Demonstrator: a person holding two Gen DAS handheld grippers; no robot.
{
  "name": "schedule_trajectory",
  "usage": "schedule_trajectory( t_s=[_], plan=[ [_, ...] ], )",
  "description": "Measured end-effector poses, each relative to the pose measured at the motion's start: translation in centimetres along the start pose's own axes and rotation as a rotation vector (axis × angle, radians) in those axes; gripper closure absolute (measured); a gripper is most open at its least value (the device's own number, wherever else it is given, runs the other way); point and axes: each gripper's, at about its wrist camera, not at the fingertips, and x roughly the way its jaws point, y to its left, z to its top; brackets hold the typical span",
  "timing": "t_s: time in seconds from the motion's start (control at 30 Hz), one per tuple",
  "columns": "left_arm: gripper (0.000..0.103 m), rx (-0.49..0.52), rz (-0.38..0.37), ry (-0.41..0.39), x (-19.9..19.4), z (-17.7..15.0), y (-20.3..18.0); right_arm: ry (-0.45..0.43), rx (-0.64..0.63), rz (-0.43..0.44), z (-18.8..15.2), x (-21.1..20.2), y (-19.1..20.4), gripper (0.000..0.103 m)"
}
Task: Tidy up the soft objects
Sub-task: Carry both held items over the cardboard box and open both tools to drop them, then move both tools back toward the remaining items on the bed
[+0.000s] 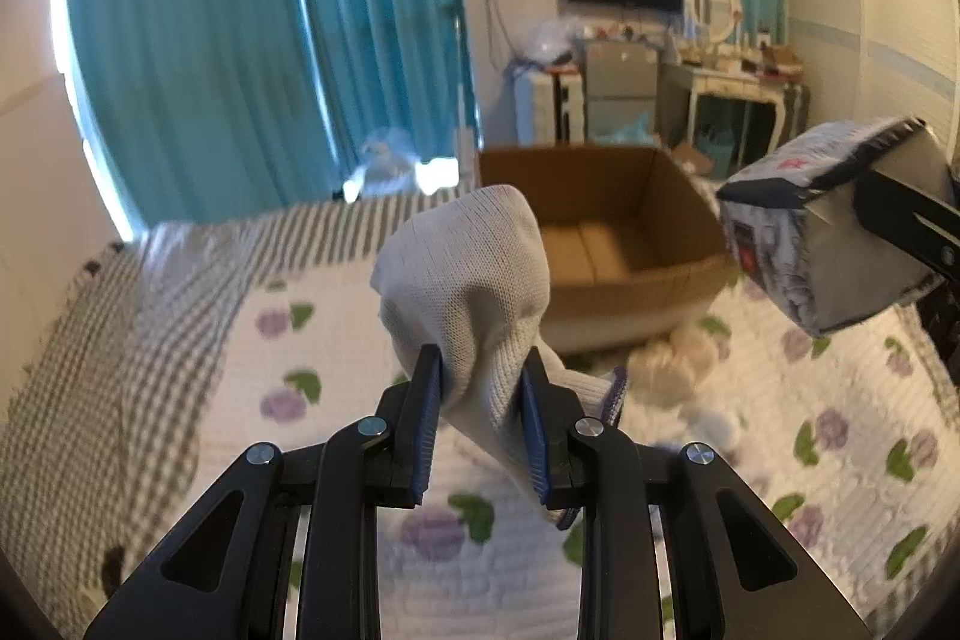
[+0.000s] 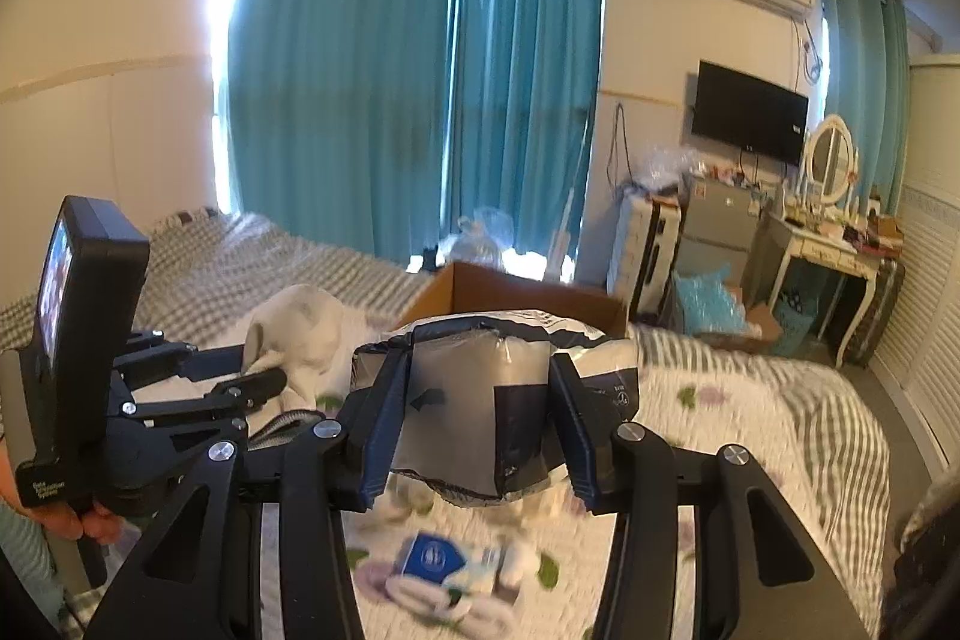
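1. Two grippers are up over the bed (image 1: 336, 340), and each one has something soft clamped in it.
2. My left gripper (image 1: 480, 370) has its fingers (image 1: 427, 400) clenched on a white knit sock (image 1: 474, 280); the sock's upper part bulges above the fingertips and the rest of it hangs down past the right finger.
3. My right gripper (image 2: 477, 376) has its fingers (image 2: 384, 424) grasping a grey and dark blue soft pack (image 2: 480, 400), squeezed between the pads and held clear of the bedding.
4. From the left wrist view, that same pack shows at the right edge, up in the air just beside the cardboard box (image 1: 612, 232).
5. I see the box sitting open on the bed, straight beyond both held items.
6. From the right wrist view, I see the left gripper off to the left, with the sock bunched at its tip and the box rim behind it.
7. Below the right gripper, a small blue packet (image 2: 435, 559) lies on the floral quilt (image 2: 750, 436) among some blurred white pieces; I cannot tell what those are.
8. Teal curtains (image 2: 372, 70) hang behind the bed, and a wall TV (image 2: 750, 112) hangs to the right above a cluttered dressing table (image 2: 822, 244).
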Motion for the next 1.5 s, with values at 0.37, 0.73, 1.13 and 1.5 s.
schedule_trajectory(
  t_s=[0.37, 0.73, 1.13, 1.5],
  plan=[
    [0.079, 0.043, -0.032, -0.055, 2.7, 6.6, -2.3, -0.02, -0.025, 0.069, 6.4, 6.5, -3.2, 0.057],
    [0.078, 0.109, -0.035, 0.025, 12.1, 8.2, -5.0, 0.05, 0.062, 0.136, 5.2, 18.4, -8.5, 0.057],
    [0.051, 0.114, -0.085, 0.078, 16.1, 6.7, -6.2, 0.089, 0.149, 0.114, 1.0, 22.4, -11.8, 0.044],
    [0.017, 0.056, -0.062, -0.032, 7.9, 7.7, -4.5, 0.068, 0.129, -0.029, 4.1, 14.2, -12.5, 0.013]
  ],
)
